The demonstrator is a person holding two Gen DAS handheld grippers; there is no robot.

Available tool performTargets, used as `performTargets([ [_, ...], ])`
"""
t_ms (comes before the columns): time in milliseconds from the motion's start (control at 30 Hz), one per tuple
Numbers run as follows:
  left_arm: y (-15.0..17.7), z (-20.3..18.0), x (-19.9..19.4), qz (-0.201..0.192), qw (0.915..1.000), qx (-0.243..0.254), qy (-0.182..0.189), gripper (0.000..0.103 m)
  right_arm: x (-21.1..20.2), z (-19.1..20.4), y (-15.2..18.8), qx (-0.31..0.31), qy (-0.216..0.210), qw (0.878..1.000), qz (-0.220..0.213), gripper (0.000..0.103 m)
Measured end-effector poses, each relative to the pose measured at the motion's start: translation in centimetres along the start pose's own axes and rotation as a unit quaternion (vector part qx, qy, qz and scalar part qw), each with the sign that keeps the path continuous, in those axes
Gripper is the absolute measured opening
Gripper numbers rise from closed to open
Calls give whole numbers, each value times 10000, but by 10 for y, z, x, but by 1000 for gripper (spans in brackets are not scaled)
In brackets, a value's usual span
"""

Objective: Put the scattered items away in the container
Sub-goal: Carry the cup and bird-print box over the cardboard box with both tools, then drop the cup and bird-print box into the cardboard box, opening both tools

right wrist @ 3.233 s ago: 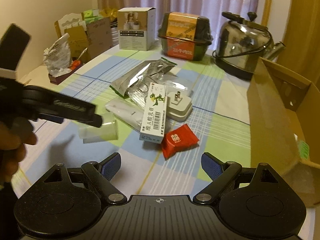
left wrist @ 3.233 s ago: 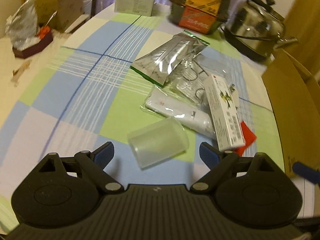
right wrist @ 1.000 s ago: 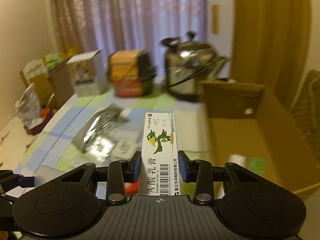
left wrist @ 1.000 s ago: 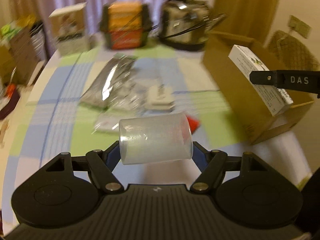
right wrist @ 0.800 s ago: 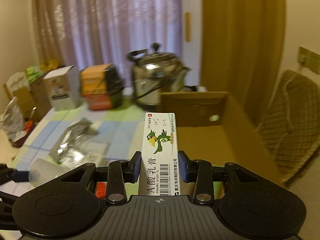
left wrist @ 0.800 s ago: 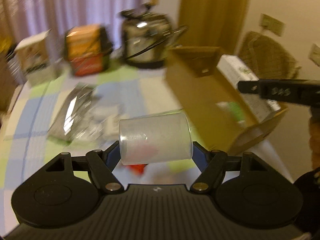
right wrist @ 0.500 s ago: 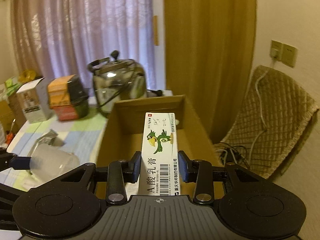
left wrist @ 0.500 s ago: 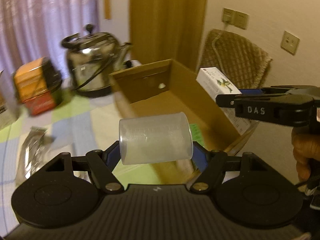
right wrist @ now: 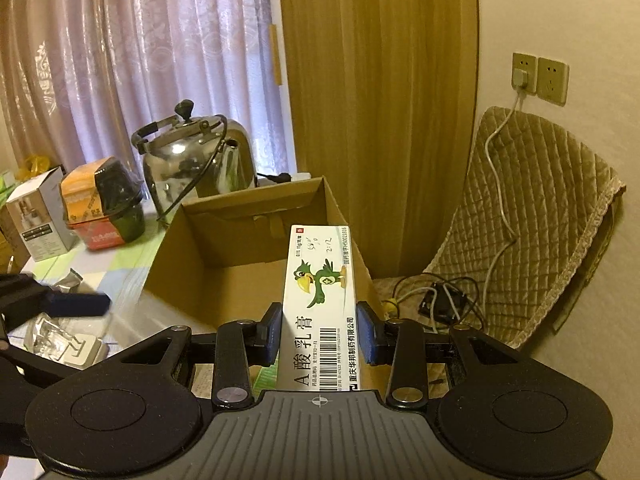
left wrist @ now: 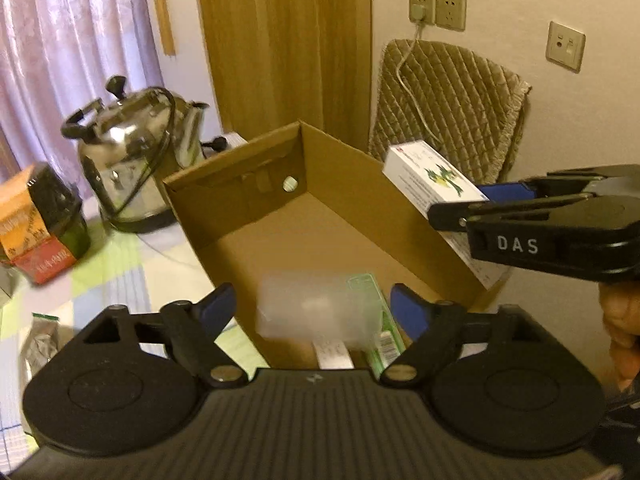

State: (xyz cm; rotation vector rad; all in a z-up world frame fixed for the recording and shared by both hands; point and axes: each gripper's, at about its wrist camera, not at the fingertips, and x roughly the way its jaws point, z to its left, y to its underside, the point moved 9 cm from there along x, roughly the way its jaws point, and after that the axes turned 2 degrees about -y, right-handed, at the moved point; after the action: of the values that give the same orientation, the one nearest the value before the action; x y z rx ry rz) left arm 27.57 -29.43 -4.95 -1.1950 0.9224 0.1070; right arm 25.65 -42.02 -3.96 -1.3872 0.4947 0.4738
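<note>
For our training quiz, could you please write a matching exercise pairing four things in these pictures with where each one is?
1. cup
2. ointment box
3. kettle
4. charger

a. on the table, left of the carton
b. blurred, between the open left tool's fingers above the carton
c. clamped in the right tool
d. on the table by clear bags

Pairs: 1-b, 2-c, 3-a, 4-d

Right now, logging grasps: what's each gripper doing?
Left gripper: open, with the blurred cup between its fingers over the box.
Right gripper: shut on the carton.
</note>
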Motion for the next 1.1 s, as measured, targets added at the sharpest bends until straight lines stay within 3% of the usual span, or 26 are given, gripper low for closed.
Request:
performTargets([
  [333, 20, 40, -17, 84, 9989, -360, -299, 81, 6, 12, 7, -25, -113, 9999, 101, 41],
  [900, 42, 72, -33, 125, 9960, -753, -455, 82, 25, 39, 6, -302, -252, 9990, 232, 41],
  [933, 43, 73, -33, 131, 9958, -775, -466, 83, 27, 40, 6, -362, -260, 9987, 228, 44],
  [967, 45, 75, -34, 139, 9956, -790, -483, 83, 28, 42, 6, -424, -262, 9985, 229, 54],
  [1000, 47, 76, -34, 149, 9954, -802, -499, 83, 28, 43, 5, -458, -251, 9985, 186, 92],
  [1033, 49, 78, -34, 160, 9952, -821, -506, 83, 26, 43, 3, -469, -245, 9986, 57, 99],
  [1100, 54, 81, -35, 193, 9947, -863, -521, 83, 23, 44, 0, -535, -259, 9982, -27, 99],
])
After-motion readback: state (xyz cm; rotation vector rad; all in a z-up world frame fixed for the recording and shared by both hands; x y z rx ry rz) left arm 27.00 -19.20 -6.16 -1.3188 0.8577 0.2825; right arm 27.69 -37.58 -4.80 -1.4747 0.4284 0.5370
